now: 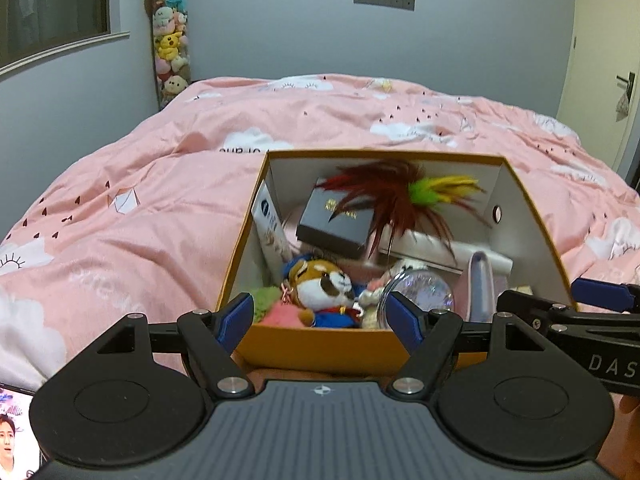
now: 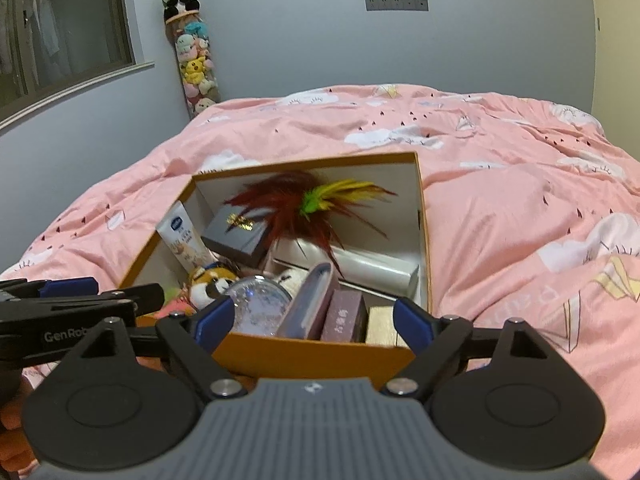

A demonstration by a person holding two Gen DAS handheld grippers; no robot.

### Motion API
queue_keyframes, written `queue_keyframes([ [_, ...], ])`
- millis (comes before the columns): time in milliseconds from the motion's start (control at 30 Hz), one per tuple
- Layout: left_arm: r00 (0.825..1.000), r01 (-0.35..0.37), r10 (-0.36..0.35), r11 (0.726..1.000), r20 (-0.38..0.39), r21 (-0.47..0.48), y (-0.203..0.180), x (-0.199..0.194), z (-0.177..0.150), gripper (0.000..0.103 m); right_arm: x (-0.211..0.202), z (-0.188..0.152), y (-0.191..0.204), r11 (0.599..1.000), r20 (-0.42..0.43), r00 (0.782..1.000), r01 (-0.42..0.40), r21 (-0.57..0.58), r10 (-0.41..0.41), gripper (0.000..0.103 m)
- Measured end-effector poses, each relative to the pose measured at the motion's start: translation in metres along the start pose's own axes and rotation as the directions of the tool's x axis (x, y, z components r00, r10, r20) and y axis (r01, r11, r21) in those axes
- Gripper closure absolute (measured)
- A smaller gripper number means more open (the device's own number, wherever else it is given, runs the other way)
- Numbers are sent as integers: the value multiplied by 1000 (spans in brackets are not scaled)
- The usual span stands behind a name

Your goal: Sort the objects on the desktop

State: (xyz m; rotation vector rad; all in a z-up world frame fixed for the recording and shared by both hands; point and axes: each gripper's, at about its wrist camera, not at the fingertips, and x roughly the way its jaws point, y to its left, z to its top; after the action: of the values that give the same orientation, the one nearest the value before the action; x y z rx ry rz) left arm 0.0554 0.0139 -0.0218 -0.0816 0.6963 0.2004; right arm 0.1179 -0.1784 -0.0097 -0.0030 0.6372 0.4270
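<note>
An orange cardboard box [image 1: 320,346] with white inner walls stands on the pink bed; it also shows in the right wrist view [image 2: 312,354]. It holds a red and green feather toy [image 1: 404,196], a dark gift box [image 1: 340,222], a white tube [image 1: 270,226], a plush fox [image 1: 324,286], a clear globe [image 1: 424,294] and a pink case [image 1: 480,280]. My left gripper [image 1: 320,316] is open and empty at the box's near wall. My right gripper [image 2: 314,318] is open and empty at the same wall, further right.
The pink duvet [image 1: 160,184] covers the bed all around the box. A tall tube of plush toys [image 1: 170,40] stands in the far left corner by a window. A screen [image 1: 16,436] shows at the lower left.
</note>
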Motion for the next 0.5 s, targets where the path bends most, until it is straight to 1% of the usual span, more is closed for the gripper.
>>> queue_keyframes([
  [267, 999, -13, 13, 1000, -34, 20, -1, 10, -9, 17, 8, -8, -1, 999, -23, 1000, 14, -31, -15, 15],
  [500, 998, -22, 24, 999, -60, 31, 0, 16, -15, 17, 9, -12, 3, 997, -14, 1000, 23, -74, -24, 13],
])
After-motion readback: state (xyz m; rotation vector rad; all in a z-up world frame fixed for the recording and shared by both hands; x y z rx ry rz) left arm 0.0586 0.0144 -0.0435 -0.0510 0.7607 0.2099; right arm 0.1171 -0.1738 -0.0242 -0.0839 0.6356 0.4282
